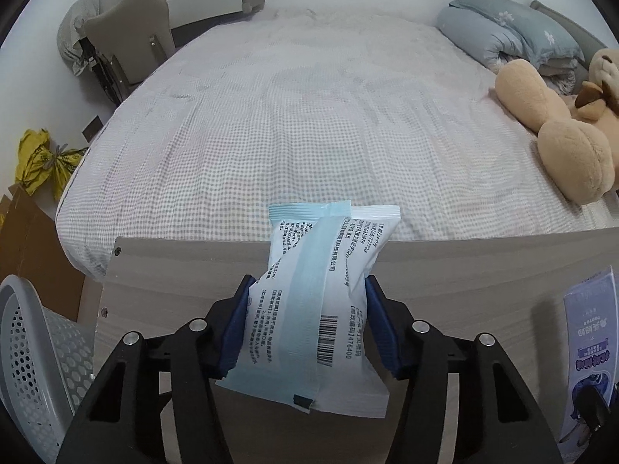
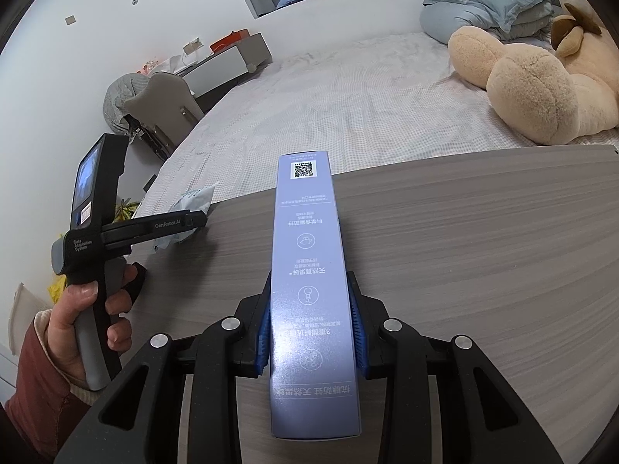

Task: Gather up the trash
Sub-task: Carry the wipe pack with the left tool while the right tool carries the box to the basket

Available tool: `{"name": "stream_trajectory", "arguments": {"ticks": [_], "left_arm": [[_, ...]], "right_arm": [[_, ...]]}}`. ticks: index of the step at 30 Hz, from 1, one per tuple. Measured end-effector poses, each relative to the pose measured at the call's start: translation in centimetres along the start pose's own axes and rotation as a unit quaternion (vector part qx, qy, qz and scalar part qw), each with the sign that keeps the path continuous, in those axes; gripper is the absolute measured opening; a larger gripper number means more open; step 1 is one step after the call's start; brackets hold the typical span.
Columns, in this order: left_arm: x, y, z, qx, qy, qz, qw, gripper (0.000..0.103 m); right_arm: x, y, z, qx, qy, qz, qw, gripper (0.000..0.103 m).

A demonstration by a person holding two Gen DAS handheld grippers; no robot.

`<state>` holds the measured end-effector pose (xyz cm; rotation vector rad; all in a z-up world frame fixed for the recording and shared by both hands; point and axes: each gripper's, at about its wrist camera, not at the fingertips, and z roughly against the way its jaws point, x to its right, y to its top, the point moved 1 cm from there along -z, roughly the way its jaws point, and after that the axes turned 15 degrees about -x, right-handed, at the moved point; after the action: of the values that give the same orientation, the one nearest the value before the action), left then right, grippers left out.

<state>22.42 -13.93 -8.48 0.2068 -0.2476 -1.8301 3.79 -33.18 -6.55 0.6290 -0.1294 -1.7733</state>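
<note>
Bedroom: grey wooden table (image 2: 464, 251) at the foot of the checked bed (image 1: 309, 116).
Left gripper (image 1: 307, 324): pinching the white-and-blue packet (image 1: 313, 309) over the table.
Right gripper (image 2: 309, 332): clamping the purple carton (image 2: 309, 270) above the table.
Basket: grey laundry basket (image 1: 35, 348) beside the table.

White-and-pale-blue packet (image 1: 309, 309); lilac box (image 2: 311, 290); grey wood-grain surface (image 2: 483, 270); grey-checked bed (image 1: 309, 116); grey perforated basket (image 1: 35, 348).

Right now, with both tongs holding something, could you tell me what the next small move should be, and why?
Probably swing the left tongs toward the grey perforated basket at the lower left and drop the white and blue packet in. Its blue pads already pinch the packet above the wooden board, and the right tongs grip the purple box.
</note>
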Motion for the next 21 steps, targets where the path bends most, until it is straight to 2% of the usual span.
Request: {"name": "stream_trajectory", "arguments": {"ticks": [6, 11, 15, 21], "left_arm": [[-0.6, -2.3, 2.5, 0.027, -0.015, 0.005, 0.9995, 0.055], [-2.4, -4.9, 6.2, 0.063, -0.018, 0.018, 0.9977, 0.055], [-5.0, -6.8, 9.0, 0.094, -0.004, 0.029, 0.9951, 0.055], [-10.3, -9.7, 12.3, 0.133, 0.044, 0.047, 0.989, 0.055]], "right_arm": [[-0.7, -0.2, 0.1, -0.006, -0.001, 0.003, 1.0, 0.032], [-3.0, 0.0, 0.7, -0.003, -0.001, 0.018, 1.0, 0.032], [-5.8, 0.1, 0.9, 0.001, 0.005, 0.044, 0.999, 0.032], [-12.5, 0.7, 0.2, -0.002, 0.026, 0.1, 0.995, 0.032]]}}
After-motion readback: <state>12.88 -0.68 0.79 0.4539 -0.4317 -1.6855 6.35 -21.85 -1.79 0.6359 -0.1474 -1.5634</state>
